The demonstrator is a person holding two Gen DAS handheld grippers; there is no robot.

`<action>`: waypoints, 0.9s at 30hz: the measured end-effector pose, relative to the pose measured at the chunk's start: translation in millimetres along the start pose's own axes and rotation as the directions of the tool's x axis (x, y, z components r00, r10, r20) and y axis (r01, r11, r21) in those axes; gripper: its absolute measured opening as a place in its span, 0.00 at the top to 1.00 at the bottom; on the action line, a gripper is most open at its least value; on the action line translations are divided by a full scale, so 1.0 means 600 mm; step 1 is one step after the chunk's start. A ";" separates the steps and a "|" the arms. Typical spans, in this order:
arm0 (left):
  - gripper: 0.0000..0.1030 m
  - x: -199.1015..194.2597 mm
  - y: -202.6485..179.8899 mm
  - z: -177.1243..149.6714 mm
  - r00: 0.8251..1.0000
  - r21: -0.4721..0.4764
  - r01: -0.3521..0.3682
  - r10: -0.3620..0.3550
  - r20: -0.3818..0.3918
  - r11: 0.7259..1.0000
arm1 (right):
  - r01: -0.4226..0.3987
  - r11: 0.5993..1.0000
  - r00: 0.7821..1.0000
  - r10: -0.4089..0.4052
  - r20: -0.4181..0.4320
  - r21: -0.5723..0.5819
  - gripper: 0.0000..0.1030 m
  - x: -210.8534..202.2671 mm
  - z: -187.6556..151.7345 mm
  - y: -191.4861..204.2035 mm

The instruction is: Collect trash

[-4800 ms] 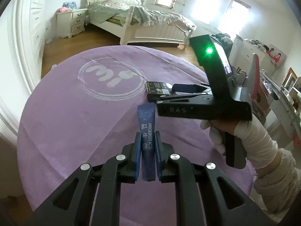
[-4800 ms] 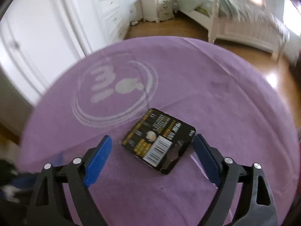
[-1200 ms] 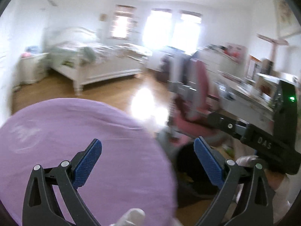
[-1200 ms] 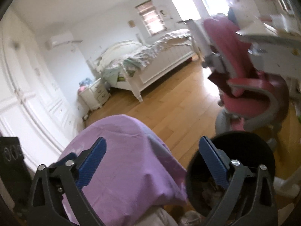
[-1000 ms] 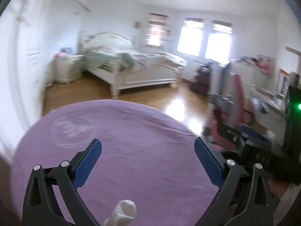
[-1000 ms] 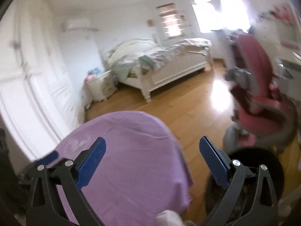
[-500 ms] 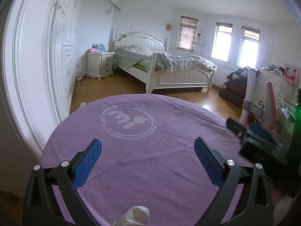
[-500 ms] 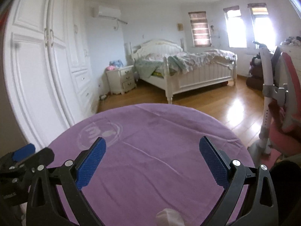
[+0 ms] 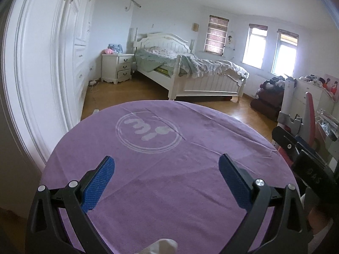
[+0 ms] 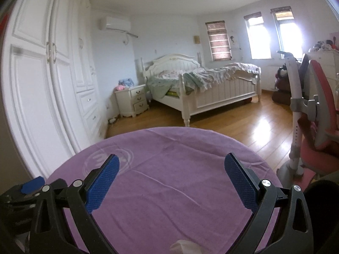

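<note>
My left gripper [image 9: 167, 177] is open and empty above the round table with a purple cloth [image 9: 161, 148]. My right gripper [image 10: 172, 180] is open and empty above the same table [image 10: 169, 169]. No trash shows on the cloth in either view. The right gripper's body shows at the right edge of the left wrist view [image 9: 305, 160]. The left gripper's blue-tipped finger shows at the lower left of the right wrist view [image 10: 31, 185]. A dark rounded rim, perhaps the bin [image 10: 324, 188], shows at the far right of the right wrist view.
A white logo [image 9: 148, 131] is printed on the cloth. A pink chair [image 10: 320, 127] stands right of the table. A white wardrobe [image 10: 48, 84] lines the left wall. A white bed [image 9: 186, 74] and a nightstand [image 9: 117, 67] stand across the wooden floor.
Both grippers swung back from the bin beside the pink chair to face the table. The blue sachet and the black card seen earlier are gone from the cloth.
</note>
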State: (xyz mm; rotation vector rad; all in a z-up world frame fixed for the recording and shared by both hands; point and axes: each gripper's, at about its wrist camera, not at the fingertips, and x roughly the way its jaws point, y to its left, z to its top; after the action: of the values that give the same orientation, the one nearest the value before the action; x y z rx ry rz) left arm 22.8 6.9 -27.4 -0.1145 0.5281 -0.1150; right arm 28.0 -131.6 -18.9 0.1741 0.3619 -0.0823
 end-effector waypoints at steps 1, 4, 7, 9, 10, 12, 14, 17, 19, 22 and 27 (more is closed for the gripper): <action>0.05 0.000 0.000 0.000 1.000 -0.001 -0.002 0.002 -0.002 1.000 | 0.000 1.000 1.000 0.000 0.000 -0.001 0.05 0.000 0.000 -0.001; 0.05 0.000 0.002 0.000 1.000 -0.004 -0.007 0.007 -0.007 1.000 | 0.000 1.000 1.000 0.000 -0.001 0.001 0.05 0.000 -0.001 -0.001; 0.05 0.000 0.002 0.002 1.000 -0.001 -0.015 0.015 -0.006 1.000 | -0.001 1.000 1.000 0.001 0.000 0.004 0.05 -0.001 0.000 0.000; 0.05 0.000 0.000 0.002 1.000 0.007 -0.019 0.019 -0.004 1.000 | -0.001 1.000 1.000 0.001 0.001 0.003 0.05 -0.001 -0.001 0.000; 0.05 0.000 -0.001 0.001 1.000 0.008 -0.020 0.020 -0.003 1.000 | -0.001 1.000 1.000 0.001 0.002 0.003 0.05 -0.001 0.000 0.000; 0.05 -0.002 -0.002 0.000 1.000 0.010 -0.021 0.021 -0.005 1.000 | -0.001 1.000 1.000 0.001 0.001 0.002 0.05 -0.001 0.000 -0.001; 0.05 -0.003 -0.002 0.000 1.000 0.008 -0.021 0.021 -0.005 1.000 | -0.001 1.000 1.000 0.001 0.001 0.001 0.05 -0.001 0.000 -0.001; 0.05 -0.002 -0.003 -0.001 1.000 0.009 -0.021 0.021 -0.004 1.000 | -0.001 1.000 1.000 0.001 0.001 0.002 0.05 -0.001 0.000 -0.001; 0.05 -0.003 -0.003 0.000 1.000 0.010 -0.021 0.021 -0.003 1.000 | -0.001 1.000 1.000 0.001 0.001 0.003 0.05 -0.001 0.000 -0.001; 0.05 -0.003 -0.004 0.000 1.000 0.011 -0.020 0.020 -0.003 1.000 | -0.001 1.000 1.000 0.001 0.001 0.006 0.05 -0.003 -0.002 0.000; 0.05 -0.002 -0.007 -0.001 1.000 0.010 -0.020 0.020 -0.003 1.000 | 0.000 1.000 1.000 0.000 0.001 0.002 0.05 -0.004 -0.002 0.000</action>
State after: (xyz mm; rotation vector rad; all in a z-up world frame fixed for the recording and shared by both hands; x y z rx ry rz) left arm 21.5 2.9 -26.6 -0.0996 0.5311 -0.0981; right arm 25.6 -131.3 -19.1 0.1758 0.3606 -0.0830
